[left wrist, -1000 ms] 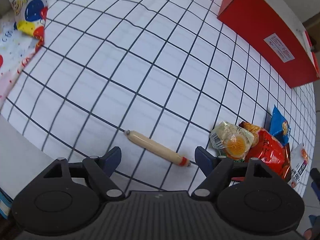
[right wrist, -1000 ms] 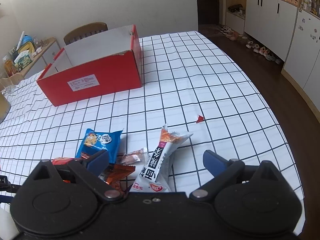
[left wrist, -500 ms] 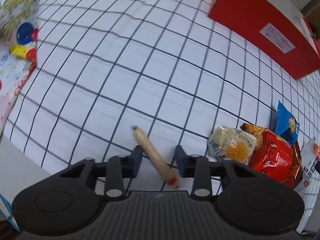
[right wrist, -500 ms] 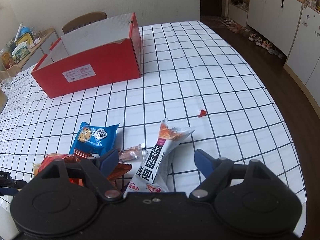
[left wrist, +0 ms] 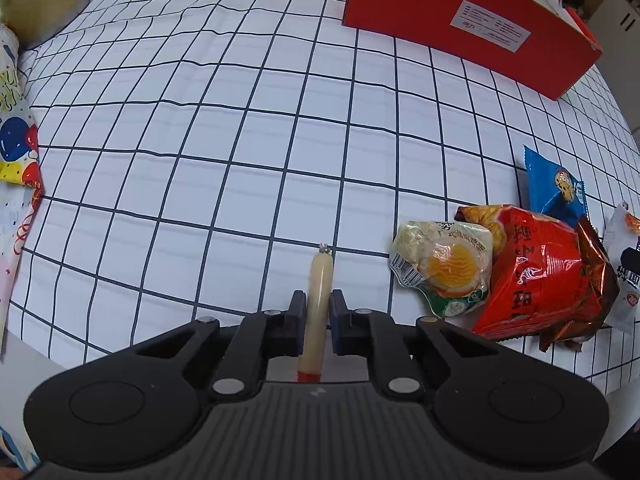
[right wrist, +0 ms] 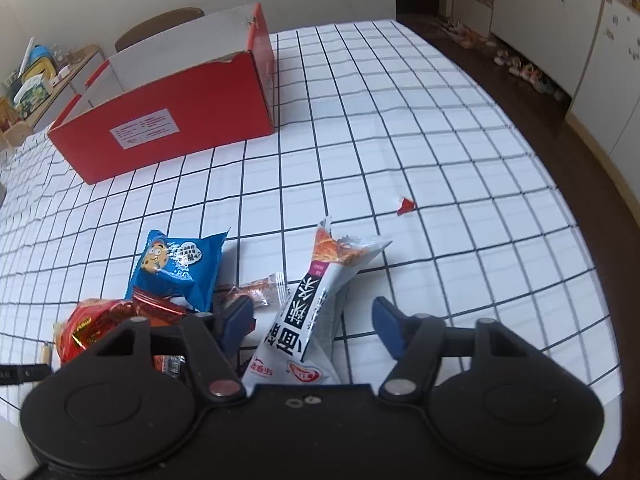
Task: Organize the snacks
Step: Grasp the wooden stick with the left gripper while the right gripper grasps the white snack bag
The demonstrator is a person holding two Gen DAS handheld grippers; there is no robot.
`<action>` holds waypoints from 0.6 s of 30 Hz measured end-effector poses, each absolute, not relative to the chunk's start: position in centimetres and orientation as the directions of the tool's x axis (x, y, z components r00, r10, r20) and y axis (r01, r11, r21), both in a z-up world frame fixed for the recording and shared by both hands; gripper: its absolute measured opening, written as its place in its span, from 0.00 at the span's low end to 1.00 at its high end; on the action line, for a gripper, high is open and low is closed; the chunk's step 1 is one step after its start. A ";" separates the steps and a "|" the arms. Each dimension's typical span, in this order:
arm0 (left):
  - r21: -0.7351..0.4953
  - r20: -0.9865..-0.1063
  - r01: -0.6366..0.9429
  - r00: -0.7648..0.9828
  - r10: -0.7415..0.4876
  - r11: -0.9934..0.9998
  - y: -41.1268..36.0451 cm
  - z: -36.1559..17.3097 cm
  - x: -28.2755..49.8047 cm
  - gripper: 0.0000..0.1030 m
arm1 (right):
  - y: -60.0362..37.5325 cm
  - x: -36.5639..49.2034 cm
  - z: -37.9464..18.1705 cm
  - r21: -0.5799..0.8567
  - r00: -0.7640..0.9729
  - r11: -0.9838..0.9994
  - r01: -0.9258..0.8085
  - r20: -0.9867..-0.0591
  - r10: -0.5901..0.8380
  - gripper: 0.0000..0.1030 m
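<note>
A pale sausage stick [left wrist: 320, 276] with a red end lies on the checked tablecloth [left wrist: 224, 128], and my left gripper [left wrist: 318, 300] is shut on it, pads pressing both sides. In the right wrist view my right gripper [right wrist: 312, 314] hangs over a long white snack packet [right wrist: 320, 280]. Its jaws are closing with the packet between them, and both pads are still apart from it. The open red box [right wrist: 172, 132] stands at the back, also in the left wrist view as the red box [left wrist: 460, 28].
Beside the sausage lie an egg packet [left wrist: 444, 268], a red crisp bag [left wrist: 536, 276] and a blue cookie packet [right wrist: 176, 268]. A small brown wrapper [right wrist: 256, 292] and a red scrap [right wrist: 406, 206] lie near the white packet. A balloon-print bag [left wrist: 16, 152] is at the left edge.
The left jaws came together on the sausage while the gripper rolled, so the sausage now lies along the fingers. The right jaws narrowed around the white packet and sank slightly.
</note>
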State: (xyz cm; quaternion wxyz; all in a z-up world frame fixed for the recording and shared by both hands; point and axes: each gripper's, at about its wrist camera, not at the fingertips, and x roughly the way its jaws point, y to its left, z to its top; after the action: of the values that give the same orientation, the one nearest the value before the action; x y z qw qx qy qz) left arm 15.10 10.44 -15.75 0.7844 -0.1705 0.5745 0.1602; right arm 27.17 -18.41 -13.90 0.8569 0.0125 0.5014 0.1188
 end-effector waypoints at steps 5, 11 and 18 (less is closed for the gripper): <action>-0.115 -0.953 -0.441 0.302 0.027 0.890 10.9 -15.7 14.8 0.10 | -18.7 27.3 -14.6 0.164 0.459 0.976 -0.145 -0.862 0.213 0.39; -0.149 -0.949 -0.452 0.314 0.001 0.880 11.6 -15.3 14.0 0.10 | -18.8 26.5 -14.3 0.156 0.490 0.977 -0.144 -0.847 0.207 0.20; -0.177 -0.938 -0.451 0.347 -0.011 0.875 12.0 -14.1 13.0 0.09 | -18.7 24.9 -12.5 0.124 0.544 0.979 -0.160 -0.817 0.192 0.14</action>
State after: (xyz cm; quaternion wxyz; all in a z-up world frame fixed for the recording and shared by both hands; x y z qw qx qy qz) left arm 13.00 12.03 -14.13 0.7937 -0.2083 0.5546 0.1384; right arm 24.88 -18.73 -12.54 0.8785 0.0172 0.4669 0.1001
